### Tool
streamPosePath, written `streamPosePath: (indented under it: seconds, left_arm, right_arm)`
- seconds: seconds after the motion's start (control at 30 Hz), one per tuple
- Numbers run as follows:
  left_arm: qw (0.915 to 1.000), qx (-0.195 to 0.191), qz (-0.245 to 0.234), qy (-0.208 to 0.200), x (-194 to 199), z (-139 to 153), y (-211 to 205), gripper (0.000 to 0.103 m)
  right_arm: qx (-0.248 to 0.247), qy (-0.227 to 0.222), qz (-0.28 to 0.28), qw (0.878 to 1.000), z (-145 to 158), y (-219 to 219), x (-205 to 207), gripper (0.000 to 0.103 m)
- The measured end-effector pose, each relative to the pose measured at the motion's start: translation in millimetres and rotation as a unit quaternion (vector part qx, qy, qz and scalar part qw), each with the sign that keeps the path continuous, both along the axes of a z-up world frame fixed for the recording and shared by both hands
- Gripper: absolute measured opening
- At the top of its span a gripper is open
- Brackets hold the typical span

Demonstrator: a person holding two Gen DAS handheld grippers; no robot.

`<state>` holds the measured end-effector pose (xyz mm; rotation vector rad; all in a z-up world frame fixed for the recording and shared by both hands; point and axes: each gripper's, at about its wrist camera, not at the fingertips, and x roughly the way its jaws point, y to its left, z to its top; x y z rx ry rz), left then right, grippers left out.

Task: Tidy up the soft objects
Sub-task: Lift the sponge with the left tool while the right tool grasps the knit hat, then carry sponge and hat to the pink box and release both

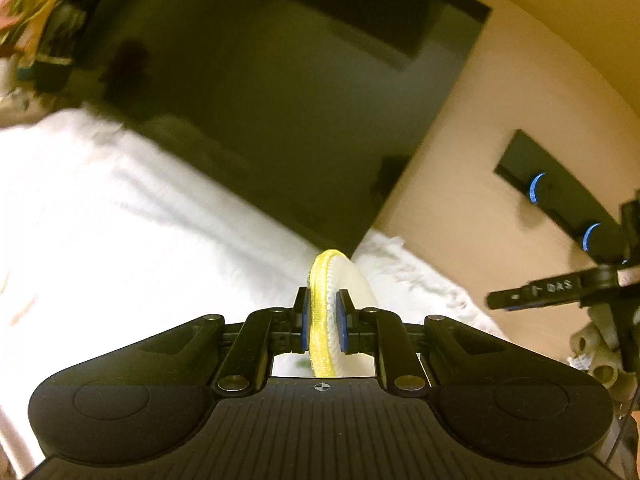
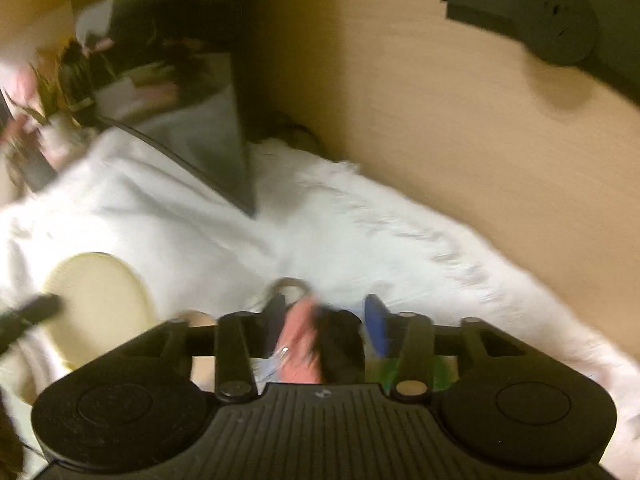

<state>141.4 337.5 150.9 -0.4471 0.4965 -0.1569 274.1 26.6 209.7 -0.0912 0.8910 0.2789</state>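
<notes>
right wrist view is smeared all over; the pink and black thing [image 2: 310, 344] between the right gripper [image 2: 326, 322] fingers is too blurred to name, and i can't tell if the pads touch it; the pale oval [image 2: 96, 300] is partly behind the gripper body; in the left wrist view, the clutter [image 1: 36, 36] top left is cut by the edge, just colours

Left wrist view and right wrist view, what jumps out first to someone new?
The yellow-edged white pad, pinched upright in the left tongs, centre bottom of the left view. In the right view, a blurred pink and black item lies between the right tongs, above the white fluffy blanket.
</notes>
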Motion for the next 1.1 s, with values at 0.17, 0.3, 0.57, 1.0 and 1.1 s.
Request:
streamPosePath:
  seconds: [0.17,0.3,0.57,1.0,1.1]
  left_arm:
    - [0.9996,-0.007,0.008,0.028,-4,-20,12,0.015]
    - [0.999,-0.017,0.014,0.04,3,-31,12,0.015]
    - [0.9983,-0.026,0.015,0.05,-2,-38,26,0.015]
    - [0.9994,-0.006,-0.012,-0.032,5,27,8,0.015]
    - [0.9982,0.0,-0.033,-0.051,12,43,-11,0.015]
  right_arm:
    - [-0.012,-0.025,0.044,0.999,-8,-2,-30,0.045]
    - [-0.031,-0.033,0.102,0.994,-30,15,-54,0.055]
    - [-0.055,0.015,0.058,0.997,-103,41,-18,0.048]
    - [0.034,-0.086,0.046,0.995,22,-2,-54,0.014]
    - [0.071,-0.107,0.028,0.991,55,-31,-65,0.014]
